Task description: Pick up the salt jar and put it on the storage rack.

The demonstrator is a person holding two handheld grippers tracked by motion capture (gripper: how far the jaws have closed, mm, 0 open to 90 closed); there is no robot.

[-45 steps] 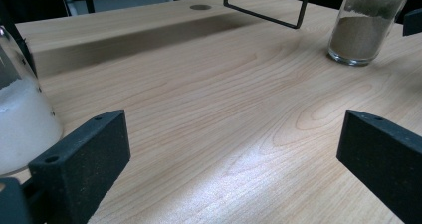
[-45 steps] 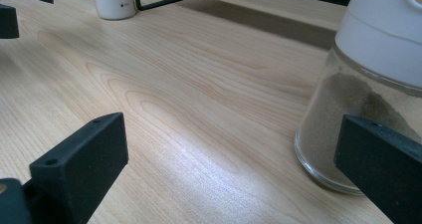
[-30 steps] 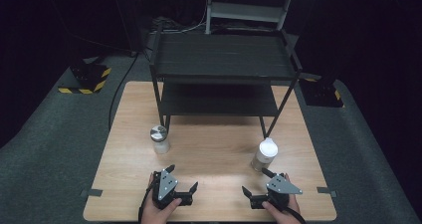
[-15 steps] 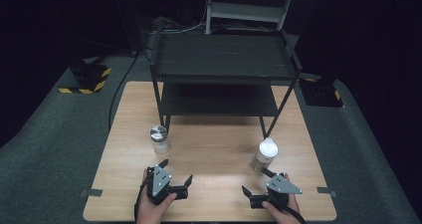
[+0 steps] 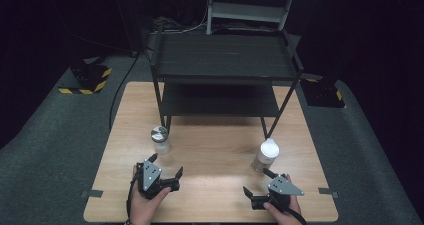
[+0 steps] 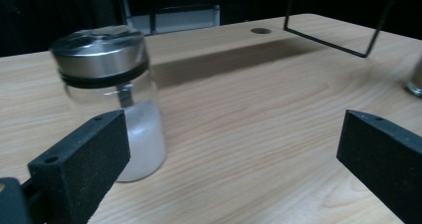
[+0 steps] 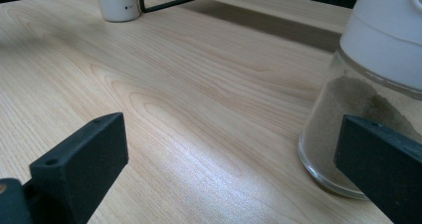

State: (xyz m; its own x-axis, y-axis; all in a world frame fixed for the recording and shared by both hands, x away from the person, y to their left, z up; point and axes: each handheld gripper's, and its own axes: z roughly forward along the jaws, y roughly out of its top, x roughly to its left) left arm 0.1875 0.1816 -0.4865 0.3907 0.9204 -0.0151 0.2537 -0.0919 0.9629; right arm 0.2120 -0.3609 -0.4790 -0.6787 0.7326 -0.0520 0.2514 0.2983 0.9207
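Jars stand on the bench before the rack (image 5: pixel 225 65): salt jar (image 5: pixel 160 139) ahead of our left gripper (image 5: pixel 164 171), which has turned toward it; white-lidded jar (image 5: pixel 265 155) beside our right gripper (image 5: pixel 257 183). Both jaws apart, ready to grasp.

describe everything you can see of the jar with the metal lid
The jar with the metal lid is a small clear glass cylinder with a shiny silver cap above a black band. White powder fills roughly its lower half. It stands upright on the wooden table, near the front left leg of the black shelf rack. Nothing grips it: the left tool sits open just short of it, one jaw in front of its base in the left gripper view.
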